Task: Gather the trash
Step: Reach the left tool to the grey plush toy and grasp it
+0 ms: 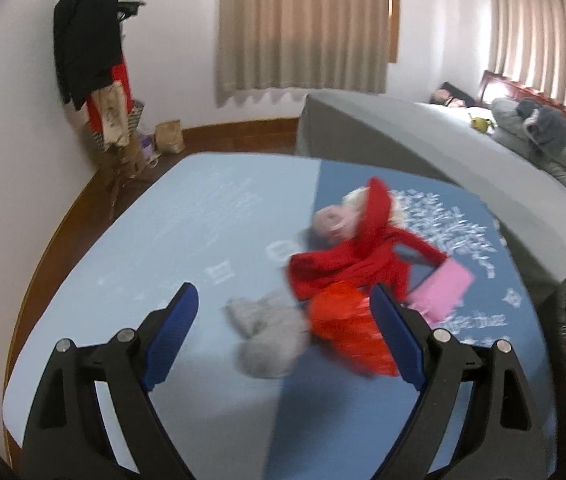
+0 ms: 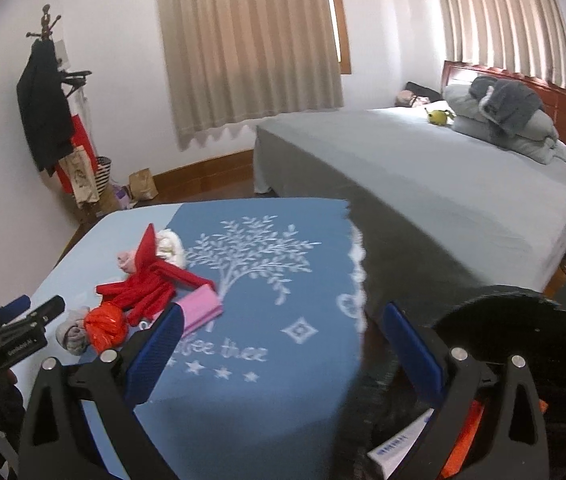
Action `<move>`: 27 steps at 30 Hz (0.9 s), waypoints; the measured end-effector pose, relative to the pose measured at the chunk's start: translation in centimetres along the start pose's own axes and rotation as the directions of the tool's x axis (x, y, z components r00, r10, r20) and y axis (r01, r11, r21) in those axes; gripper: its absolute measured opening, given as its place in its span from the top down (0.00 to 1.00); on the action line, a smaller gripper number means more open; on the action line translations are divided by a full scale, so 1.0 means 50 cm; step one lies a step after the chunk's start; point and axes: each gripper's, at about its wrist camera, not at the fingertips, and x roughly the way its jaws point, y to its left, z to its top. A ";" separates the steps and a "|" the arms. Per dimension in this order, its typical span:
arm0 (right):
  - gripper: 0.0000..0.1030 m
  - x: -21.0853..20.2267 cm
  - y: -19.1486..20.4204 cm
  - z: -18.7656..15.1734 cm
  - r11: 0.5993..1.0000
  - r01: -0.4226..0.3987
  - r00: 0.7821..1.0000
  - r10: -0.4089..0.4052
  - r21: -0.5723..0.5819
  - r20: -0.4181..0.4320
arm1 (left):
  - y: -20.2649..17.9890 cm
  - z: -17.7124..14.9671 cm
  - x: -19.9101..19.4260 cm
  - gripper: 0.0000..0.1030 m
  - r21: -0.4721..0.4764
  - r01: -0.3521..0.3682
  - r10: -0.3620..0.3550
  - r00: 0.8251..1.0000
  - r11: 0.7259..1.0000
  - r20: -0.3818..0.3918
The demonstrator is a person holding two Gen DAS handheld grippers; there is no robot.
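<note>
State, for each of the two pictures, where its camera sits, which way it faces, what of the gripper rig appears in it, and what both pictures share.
Left wrist: on the left gripper, angled down at the red garment and grey bundle; its own open fingers show.
Right wrist: on the right gripper, facing the blue cloth and bed; its open fingers show.
Shared: garment, orange bag, curtains, coat rack.

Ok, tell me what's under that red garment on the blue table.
The red garment drapes over a pink flat box, beside a pink-and-white cloth bundle. An orange plastic bag sits at its near edge. Anything else beneath is covered.
</note>
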 end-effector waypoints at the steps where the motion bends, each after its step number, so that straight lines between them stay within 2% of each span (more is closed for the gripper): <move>1: 0.05 0.012 0.012 -0.001 1.000 -0.006 1.000 0.006 -0.007 -0.006 | 0.011 -0.003 0.010 0.17 -0.007 -0.006 0.006 1.000 1.000 -0.012; 8: 0.05 0.058 0.051 -0.012 0.999 -0.021 0.999 0.020 -0.030 -0.043 | 0.039 -0.025 0.061 0.19 -0.024 -0.003 0.001 0.997 1.000 -0.076; 14: 0.05 0.081 0.060 -0.021 0.999 -0.023 0.998 0.020 -0.040 -0.067 | 0.042 -0.041 0.094 0.27 -0.029 0.017 -0.021 0.992 0.999 -0.123; 17: 0.05 0.089 0.060 -0.025 0.999 -0.022 0.997 0.019 -0.041 -0.076 | 0.038 -0.042 0.098 0.38 -0.034 0.054 -0.058 0.990 0.998 -0.130; 19: 0.05 0.094 0.061 -0.027 0.999 -0.023 0.996 0.020 -0.042 -0.081 | 0.031 -0.042 0.100 0.53 -0.027 0.091 -0.094 0.987 0.996 -0.134; 21: 0.05 0.100 0.066 -0.030 0.999 -0.024 0.996 0.021 -0.044 -0.087 | 0.026 -0.043 0.102 0.60 -0.030 0.127 -0.130 0.982 0.991 -0.139; 27: 0.05 0.114 0.081 -0.040 0.998 -0.031 0.995 0.025 -0.054 -0.099 | 0.021 -0.044 0.104 0.64 -0.047 0.149 -0.154 0.979 0.988 -0.136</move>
